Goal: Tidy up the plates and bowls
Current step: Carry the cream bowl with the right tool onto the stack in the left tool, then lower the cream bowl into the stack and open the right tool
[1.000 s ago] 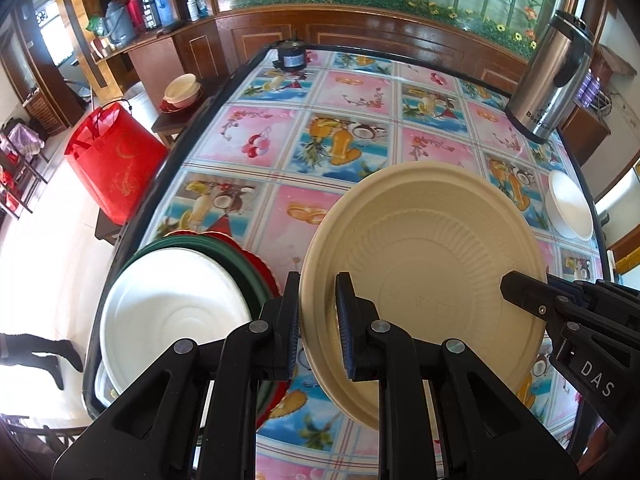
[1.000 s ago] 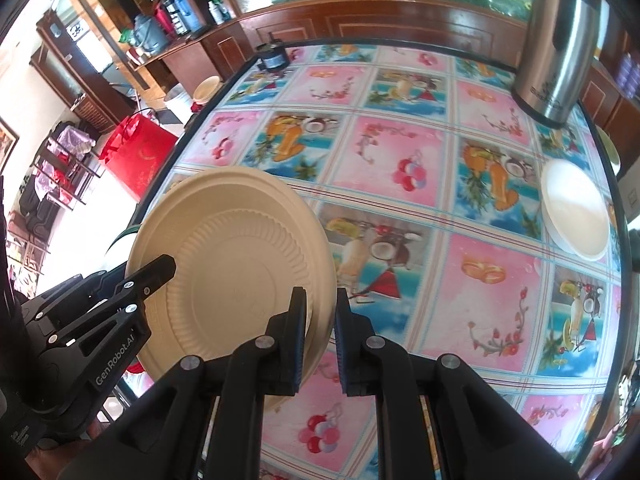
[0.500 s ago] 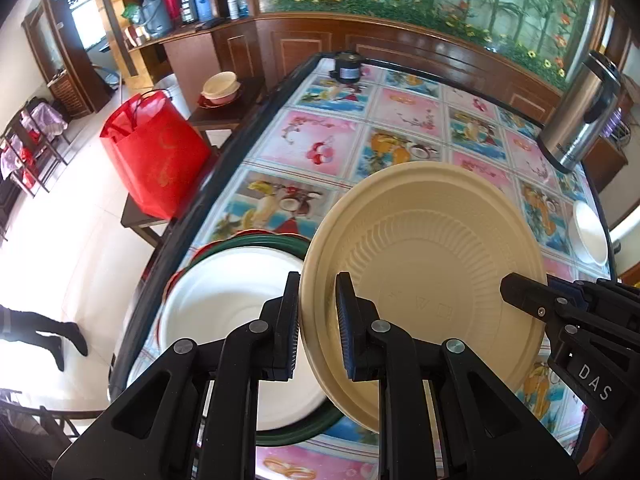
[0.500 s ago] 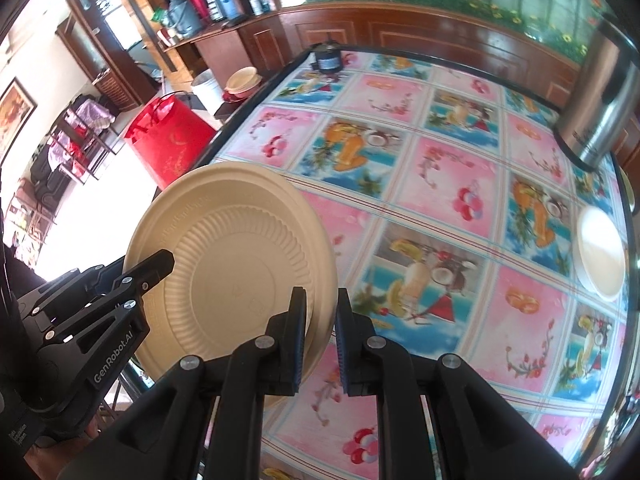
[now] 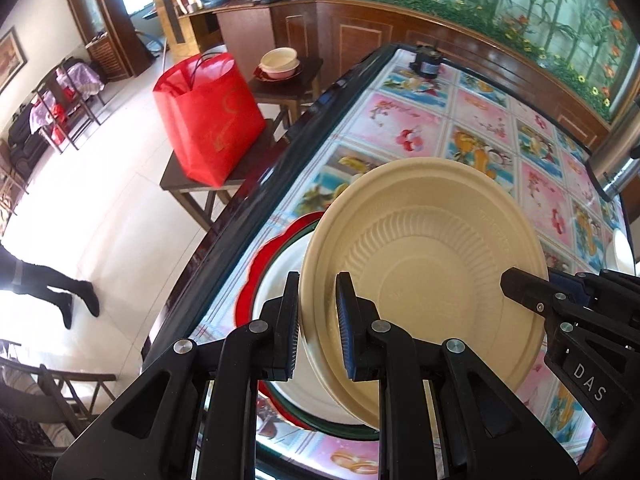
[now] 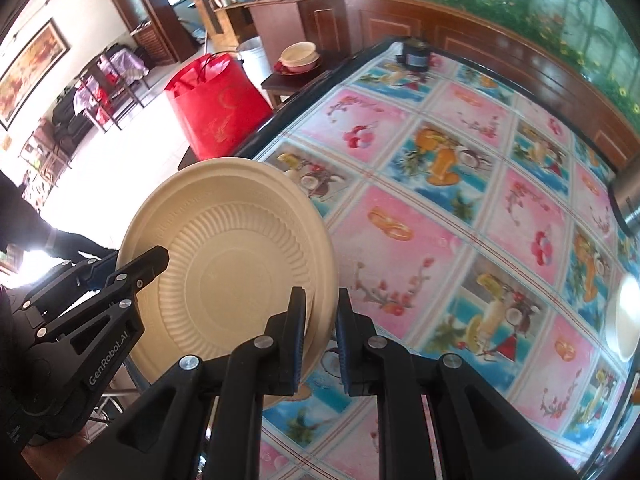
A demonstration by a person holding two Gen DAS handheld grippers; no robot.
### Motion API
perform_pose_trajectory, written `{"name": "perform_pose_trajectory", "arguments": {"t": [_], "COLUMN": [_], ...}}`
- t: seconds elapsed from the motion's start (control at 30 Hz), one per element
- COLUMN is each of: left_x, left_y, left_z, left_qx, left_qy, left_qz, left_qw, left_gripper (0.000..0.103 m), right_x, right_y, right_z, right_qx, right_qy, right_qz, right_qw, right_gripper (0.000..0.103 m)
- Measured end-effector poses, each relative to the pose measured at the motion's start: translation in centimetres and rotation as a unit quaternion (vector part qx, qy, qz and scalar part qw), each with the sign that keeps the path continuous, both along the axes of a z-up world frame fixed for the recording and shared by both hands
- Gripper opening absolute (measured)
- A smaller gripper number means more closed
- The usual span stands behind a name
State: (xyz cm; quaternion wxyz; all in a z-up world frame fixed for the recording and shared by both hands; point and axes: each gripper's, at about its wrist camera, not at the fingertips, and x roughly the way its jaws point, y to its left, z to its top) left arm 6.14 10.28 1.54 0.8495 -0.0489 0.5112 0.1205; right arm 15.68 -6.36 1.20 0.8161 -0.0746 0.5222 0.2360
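A beige paper plate (image 5: 432, 272) is held up off the table, tilted, by both grippers. My left gripper (image 5: 318, 316) is shut on its left rim. My right gripper (image 6: 322, 328) is shut on its right rim (image 6: 320, 280); the plate (image 6: 228, 248) fills the left of the right wrist view. Below it, near the table's left edge, lies a stack: a white plate (image 5: 280, 280) on a green plate (image 5: 304, 234) on a red plate (image 5: 256, 268). Another white plate (image 6: 626, 320) lies at the table's right side.
The table (image 6: 440, 240) has a fruit-patterned cloth. A steel thermos (image 5: 616, 160) stands at its far right, a small dark jar (image 5: 428, 62) at the far end. A red bag (image 5: 208, 120) sits on a stool left of the table, bowls (image 5: 280, 64) behind it.
Both grippers have carried the beige plate left, over the stack of plates by the table's left edge. The views have swung toward the room at the left.
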Motion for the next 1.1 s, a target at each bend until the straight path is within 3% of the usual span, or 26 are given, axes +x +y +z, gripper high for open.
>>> {"name": "perform_pose_trajectory", "arguments": {"t": [0.63,1.1], "left_x": [-0.2,-0.1], "left_y": [1.7,1.6], "left_z": [-3.2,-3.5], "left_qx": [0.000,0.015], "left_qy": [0.023,0.018], "left_qz": [0.021,0.021], "left_qw": [0.9995,0.9995], "left_gripper": [0.018,0.019], "right_x": [-0.4,-0.6], "right_y": [4.0,4.5], "right_z": [-3.0,-2.6], "right_qx": [-0.061,-0.074], "right_qy": [-0.003,-0.034], "right_qz": [0.040,0.044], "right_qw": [0.997,0.996], "right_gripper": [0.016,0.016]}}
